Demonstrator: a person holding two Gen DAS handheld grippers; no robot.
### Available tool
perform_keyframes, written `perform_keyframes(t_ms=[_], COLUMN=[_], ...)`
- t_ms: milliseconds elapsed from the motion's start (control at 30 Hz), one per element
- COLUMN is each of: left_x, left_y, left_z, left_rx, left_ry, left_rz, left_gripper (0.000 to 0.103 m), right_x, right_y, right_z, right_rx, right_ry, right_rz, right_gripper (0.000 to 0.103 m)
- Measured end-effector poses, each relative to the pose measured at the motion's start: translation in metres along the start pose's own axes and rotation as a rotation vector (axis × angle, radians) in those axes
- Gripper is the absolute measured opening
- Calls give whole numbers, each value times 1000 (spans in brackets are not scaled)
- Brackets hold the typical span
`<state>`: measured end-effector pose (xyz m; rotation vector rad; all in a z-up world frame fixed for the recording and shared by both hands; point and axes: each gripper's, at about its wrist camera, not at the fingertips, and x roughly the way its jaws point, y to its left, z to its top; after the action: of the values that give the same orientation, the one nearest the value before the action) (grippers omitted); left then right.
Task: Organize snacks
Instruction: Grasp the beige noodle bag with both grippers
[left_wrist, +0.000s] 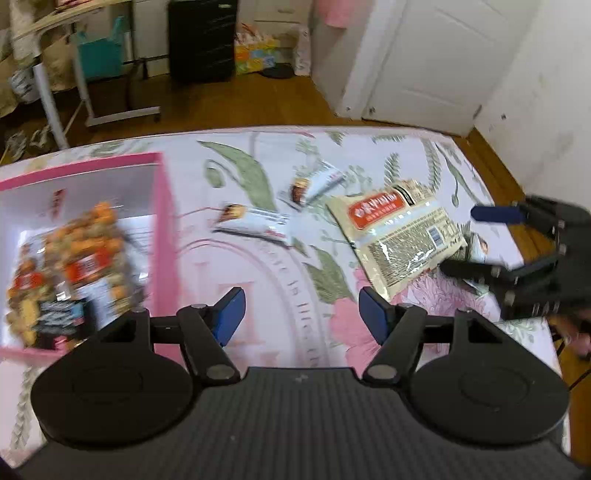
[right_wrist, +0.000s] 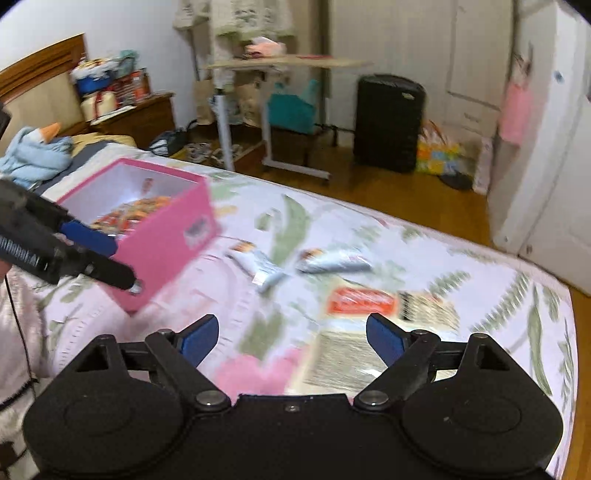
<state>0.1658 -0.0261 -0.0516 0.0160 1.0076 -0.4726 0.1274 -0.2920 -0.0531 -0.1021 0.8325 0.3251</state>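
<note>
Both tools empty with jaws spread: left tool (left_wrist: 302, 314) hangs beside the pink box (left_wrist: 162, 236), already holding snack bags, and right tool (right_wrist: 291, 341) hangs over the beige snack packet (left_wrist: 400, 236). That packet lies flat on the floral bed cover (left_wrist: 258, 280), with two small bar wrappers (left_wrist: 255, 218) between it and the box. Packet looks light, crinkly, slick and probably crushable, so pinch a sealed edge or corner, not the middle.
</note>
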Motion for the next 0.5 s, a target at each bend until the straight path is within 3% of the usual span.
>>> perform_keyframes(t_ms=[167,267,500], left_x=[54,85,150], left_y=[-34,-45,-62], left_z=[8,12,17], left_rx=[34,32,-34], left_ry=[-22,-27,46], left_rz=[-25,-49,-105], left_gripper=[65,65,67], right_x=[25,38,82], right_y=[-61,-90,-139], right_z=[-16,-24,-32], right_rx=[131,207,379], right_ry=[-20,-62,53], right_rz=[-21,-82,-4], right_gripper=[90,90,90])
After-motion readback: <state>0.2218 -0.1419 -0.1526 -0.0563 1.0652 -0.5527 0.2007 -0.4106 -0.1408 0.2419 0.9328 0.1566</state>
